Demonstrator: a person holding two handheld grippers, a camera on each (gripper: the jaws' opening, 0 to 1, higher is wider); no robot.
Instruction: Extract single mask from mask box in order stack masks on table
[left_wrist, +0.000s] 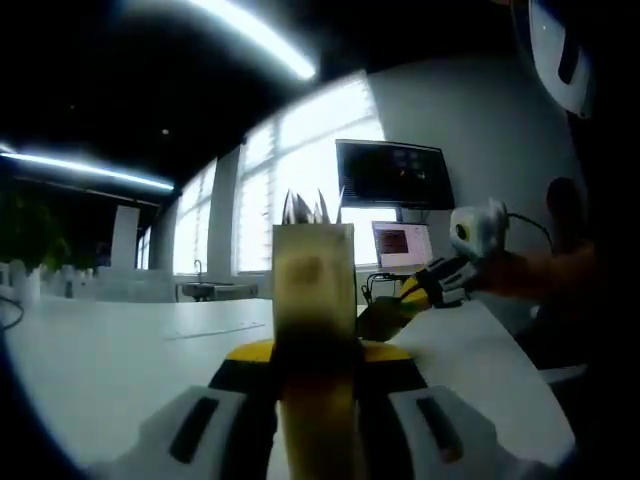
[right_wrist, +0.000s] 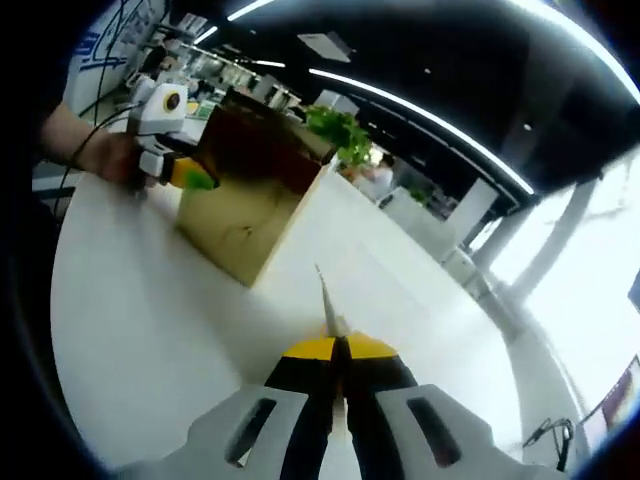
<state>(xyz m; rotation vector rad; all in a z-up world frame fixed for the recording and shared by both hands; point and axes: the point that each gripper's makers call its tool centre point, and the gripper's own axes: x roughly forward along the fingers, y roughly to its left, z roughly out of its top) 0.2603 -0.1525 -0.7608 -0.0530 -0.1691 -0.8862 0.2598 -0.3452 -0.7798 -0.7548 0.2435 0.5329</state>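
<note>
L claw (left_wrist: 316, 375) is clamped on the mask box (left_wrist: 314, 290), which fills the middle of the left gripper view w/ mask edges sticking out its top. R claw (right_wrist: 338, 345) is pinched together on a thin white mask (right_wrist: 328, 300) seen edge-on. The right gripper view shows the box's open side (dark inside) standing near the table (right_wrist: 150, 330) edge, L claw gripping it; the left gripper view has monitors (left_wrist: 392, 176) behind.

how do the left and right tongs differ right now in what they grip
The left tongs are shut on the mask box, a wide tan block standing between them. The right tongs are closed almost together on a thin white mask, seen edge-on. Both are white with yellow-and-black tips, above the white table.
</note>
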